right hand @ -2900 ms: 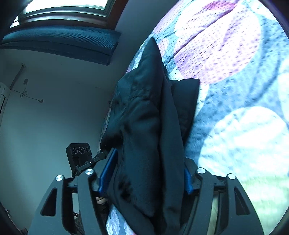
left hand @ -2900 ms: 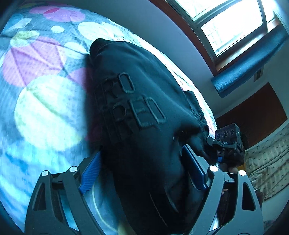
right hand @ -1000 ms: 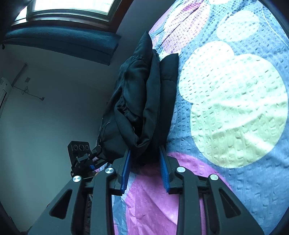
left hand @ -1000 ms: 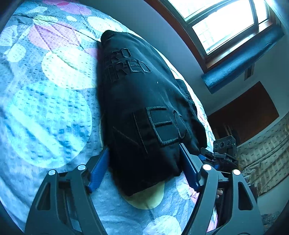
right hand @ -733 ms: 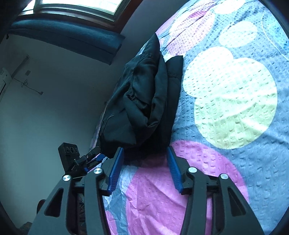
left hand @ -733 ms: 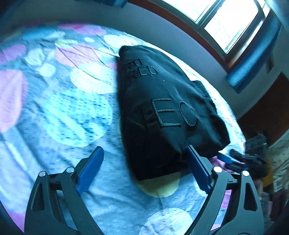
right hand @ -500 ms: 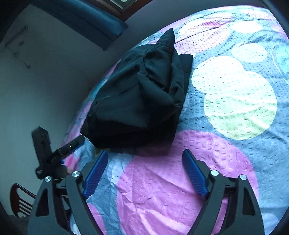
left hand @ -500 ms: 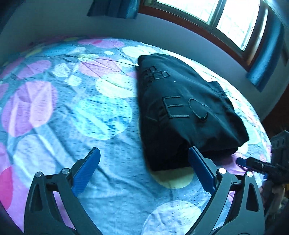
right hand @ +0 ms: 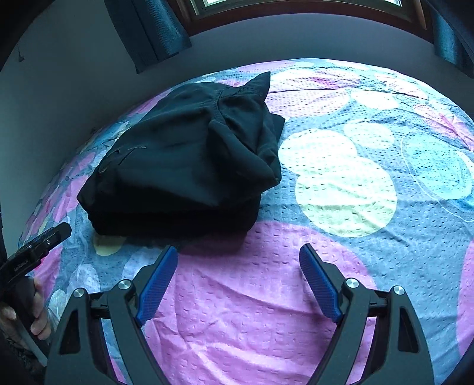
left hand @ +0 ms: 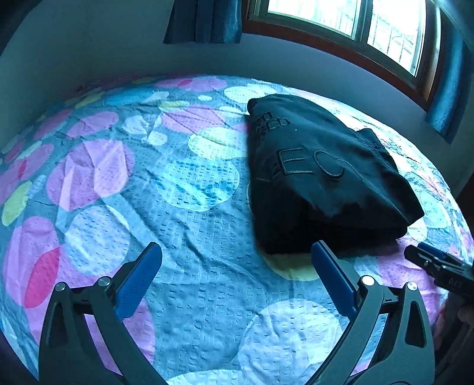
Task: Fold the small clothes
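Left wrist view: the left hand-held gripper (left hand: 237, 260) points down at the bed (left hand: 124, 189), whose cover carries pink, yellow, blue and white circles. Its blue pads (left hand: 139, 278) stand wide apart and are opening a little further, with only bedcover between them. The folded black garment (left hand: 320, 174) lies flat on the bed ahead and to the right, its near edge just beyond the right-hand pad, free of both pads. Raised black lettering shows on its top panel. At the far right edge the tip of the right hand-held gripper (left hand: 435, 263) reaches in near the garment's right corner. A window (left hand: 370, 26) with blue curtains (left hand: 204, 20) runs along the wall behind.

Right wrist view: at the far left a hand (right hand: 26, 314) grips the handle of the left hand-held gripper, whose tip lies near the garment's left corner. The garment sits ahead and left of centre as a thick bundle of several layers. The right hand-held gripper, in the foreground, has its pads spread wide over a pink circle, holding nothing and clear of the garment.
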A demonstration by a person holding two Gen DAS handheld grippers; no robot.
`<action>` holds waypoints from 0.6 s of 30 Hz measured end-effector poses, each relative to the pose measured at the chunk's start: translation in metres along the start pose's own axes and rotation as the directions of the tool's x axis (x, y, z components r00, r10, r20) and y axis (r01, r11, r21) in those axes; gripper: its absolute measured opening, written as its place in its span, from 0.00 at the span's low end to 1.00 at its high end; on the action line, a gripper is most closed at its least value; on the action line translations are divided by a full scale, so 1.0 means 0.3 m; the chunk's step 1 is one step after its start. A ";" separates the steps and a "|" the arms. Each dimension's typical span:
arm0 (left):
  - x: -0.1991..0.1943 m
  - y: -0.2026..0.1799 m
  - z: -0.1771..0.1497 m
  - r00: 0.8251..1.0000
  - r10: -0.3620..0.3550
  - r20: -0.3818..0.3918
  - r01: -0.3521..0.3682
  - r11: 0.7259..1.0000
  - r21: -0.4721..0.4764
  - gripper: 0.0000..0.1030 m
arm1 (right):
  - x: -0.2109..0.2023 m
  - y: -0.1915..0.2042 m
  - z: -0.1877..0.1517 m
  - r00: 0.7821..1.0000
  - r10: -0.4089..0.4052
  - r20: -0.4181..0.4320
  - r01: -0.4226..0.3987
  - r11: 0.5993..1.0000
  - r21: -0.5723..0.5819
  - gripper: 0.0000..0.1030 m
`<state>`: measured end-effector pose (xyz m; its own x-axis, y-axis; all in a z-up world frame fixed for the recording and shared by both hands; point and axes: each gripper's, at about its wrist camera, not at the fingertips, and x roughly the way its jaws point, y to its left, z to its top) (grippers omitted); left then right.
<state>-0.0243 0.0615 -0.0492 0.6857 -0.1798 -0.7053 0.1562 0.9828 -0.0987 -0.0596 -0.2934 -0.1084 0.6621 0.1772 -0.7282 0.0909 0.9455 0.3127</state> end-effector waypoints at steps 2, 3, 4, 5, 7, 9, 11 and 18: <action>-0.017 -0.016 -0.002 1.000 0.003 0.006 -0.003 1.000 0.019 0.98 | -0.007 -0.001 0.004 1.000 -0.006 0.007 0.006 1.000 0.007 0.81; -0.025 -0.023 -0.002 1.000 0.000 0.009 0.000 1.000 0.024 0.98 | -0.011 -0.002 0.006 1.000 -0.007 0.012 0.007 1.000 0.010 0.81; -0.028 -0.027 0.001 1.000 -0.004 0.012 0.003 1.000 0.025 0.98 | -0.017 -0.003 0.008 1.000 -0.011 0.019 0.010 1.000 0.012 0.81; -0.036 -0.033 0.001 1.000 -0.005 0.018 0.005 1.000 0.026 0.98 | -0.036 -0.005 0.003 1.000 -0.014 0.025 0.013 1.000 0.013 0.81; -0.047 -0.044 0.000 1.000 -0.006 0.024 0.005 1.000 0.030 0.98 | -0.043 0.000 0.008 0.999 -0.017 0.033 0.016 1.000 0.011 0.81; -0.054 -0.054 0.000 1.000 -0.009 0.028 0.008 0.999 0.040 0.98 | -0.056 0.007 0.010 0.999 -0.020 0.041 0.020 1.000 0.005 0.81; -0.057 -0.061 0.002 0.999 -0.008 0.033 0.006 0.999 0.049 0.98 | -0.064 0.015 0.006 0.999 -0.025 0.044 0.025 1.000 -0.004 0.81; -0.077 -0.076 0.007 0.999 -0.002 0.048 -0.001 0.998 0.056 0.98 | -0.067 0.031 0.000 0.999 -0.022 0.043 0.023 1.000 -0.014 0.81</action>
<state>-0.0422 0.0432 -0.0291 0.7191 -0.1837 -0.6702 0.1951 0.9790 -0.0590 -0.0720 -0.2880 -0.0909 0.6916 0.1443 -0.7077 0.0958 0.9529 0.2879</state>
